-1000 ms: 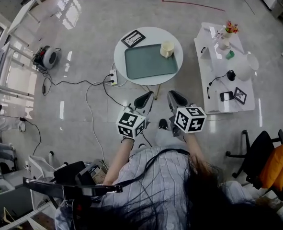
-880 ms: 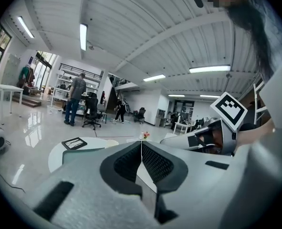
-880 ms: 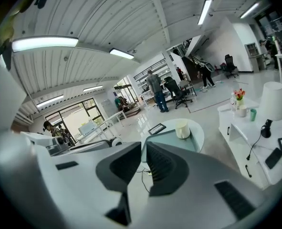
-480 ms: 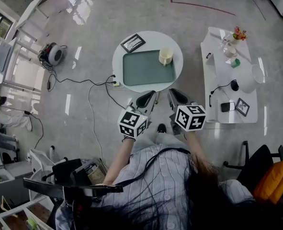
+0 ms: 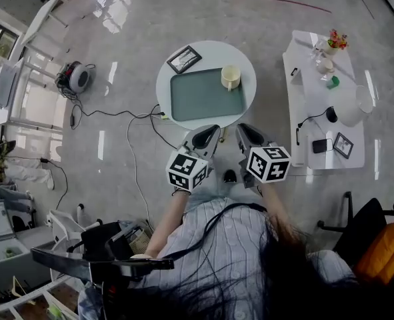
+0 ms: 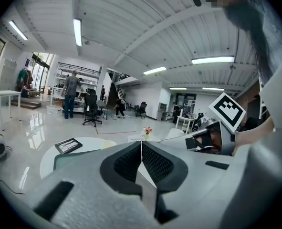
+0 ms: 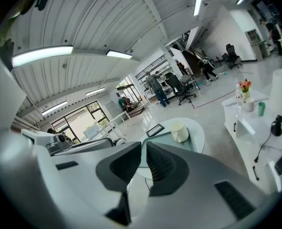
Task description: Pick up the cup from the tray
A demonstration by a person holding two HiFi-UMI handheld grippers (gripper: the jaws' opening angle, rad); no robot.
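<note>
A cream cup stands upright on the right end of a green tray, which lies on a round white table. Both grippers hover side by side just short of the table's near edge, apart from the cup. My left gripper is shut with nothing in it; in its own view the pads meet. My right gripper is also shut and empty. In the right gripper view the cup and tray lie beyond the jaw tips.
A framed marker card lies on the round table behind the tray. A long white table to the right carries flowers, a lamp and small devices. Cables and a power strip lie on the floor left of the round table.
The person has edged a little nearer the round table, so both grippers sit closer to its edge. Both stay shut and empty.
</note>
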